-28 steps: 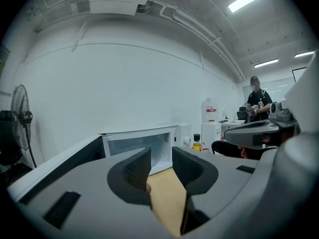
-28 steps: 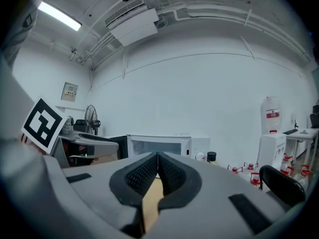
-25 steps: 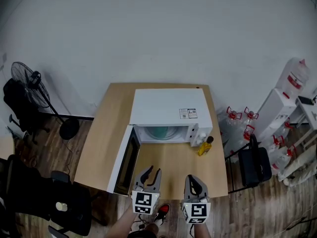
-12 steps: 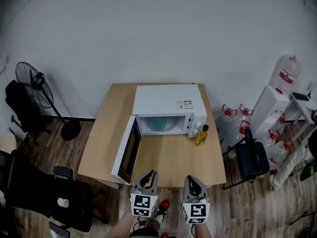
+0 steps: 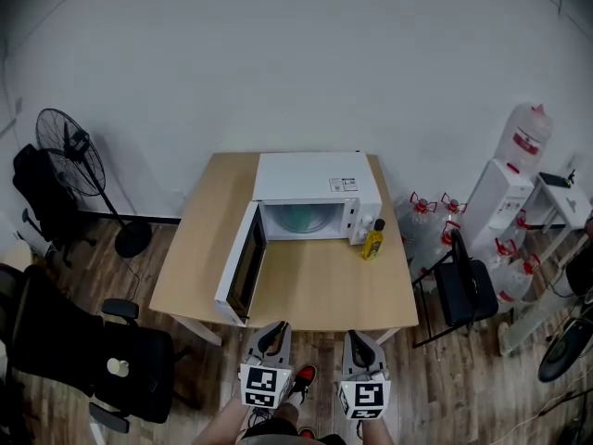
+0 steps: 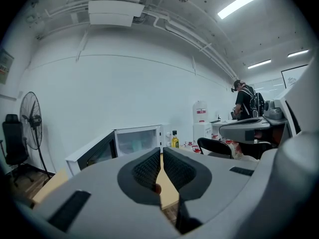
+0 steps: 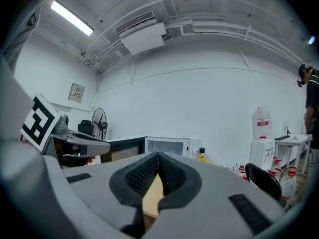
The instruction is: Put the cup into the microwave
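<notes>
Two grippers, both empty. Left gripper (image 5: 273, 334) and right gripper (image 5: 359, 339) sit side by side at lower centre of the head view, off the table's (image 5: 315, 290) near edge and over the wood floor (image 5: 435, 378). Neither touches anything.

Left gripper view: jaws closed down to a thin slit, nothing between the pads. Right gripper view: pads meet, nothing between them.

The cup (image 5: 301, 219), teal, is inside the microwave (image 5: 315, 179) cavity, seen through the open front at frame centre.

Edges:
- Microwave sits at the table's far edge, near the wall.
- Door (image 5: 243, 262) is swung out to the left and seen nearly edge-on. Its free end reaches close to the table's front-left edge.
- Yellow bottle (image 5: 372, 242) stands just beside the microwave's front-right corner.

Open room: bare tabletop runs from the microwave front to the near edge, bounded by the door on the left and the bottle at upper right.

Off the table: fan (image 5: 63, 142) and black office chair (image 5: 93, 350) at left, folding chair (image 5: 463, 290) and water jugs (image 5: 422, 216) at right, all apart from the grippers.
</notes>
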Available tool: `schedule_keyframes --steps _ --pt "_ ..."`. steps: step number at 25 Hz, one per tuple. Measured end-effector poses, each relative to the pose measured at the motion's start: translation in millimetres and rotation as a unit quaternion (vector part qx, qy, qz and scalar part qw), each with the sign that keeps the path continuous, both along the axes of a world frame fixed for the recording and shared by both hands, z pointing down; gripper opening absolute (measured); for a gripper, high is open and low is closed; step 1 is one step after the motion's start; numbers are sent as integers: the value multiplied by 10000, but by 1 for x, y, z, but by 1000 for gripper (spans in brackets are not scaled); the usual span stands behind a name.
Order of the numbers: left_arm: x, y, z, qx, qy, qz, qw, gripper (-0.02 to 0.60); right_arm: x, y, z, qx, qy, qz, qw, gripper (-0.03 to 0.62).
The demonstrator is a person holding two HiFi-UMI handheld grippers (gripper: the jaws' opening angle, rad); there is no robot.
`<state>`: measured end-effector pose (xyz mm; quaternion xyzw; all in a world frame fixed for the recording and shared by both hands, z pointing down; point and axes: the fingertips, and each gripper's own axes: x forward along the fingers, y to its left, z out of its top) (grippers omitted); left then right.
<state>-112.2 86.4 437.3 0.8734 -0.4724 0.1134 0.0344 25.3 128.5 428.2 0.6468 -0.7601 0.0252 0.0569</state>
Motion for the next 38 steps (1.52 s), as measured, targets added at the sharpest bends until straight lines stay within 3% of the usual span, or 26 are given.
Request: schedule_keyframes --steps 8,38 --pt "-7 25 -2 45 -19 20 10000 35 1 20 0 13 1 54 10000 18" --pt "4 21 -8 98 -35 -3 9999 35 8 14 -4 40 -3 5 10000 18"
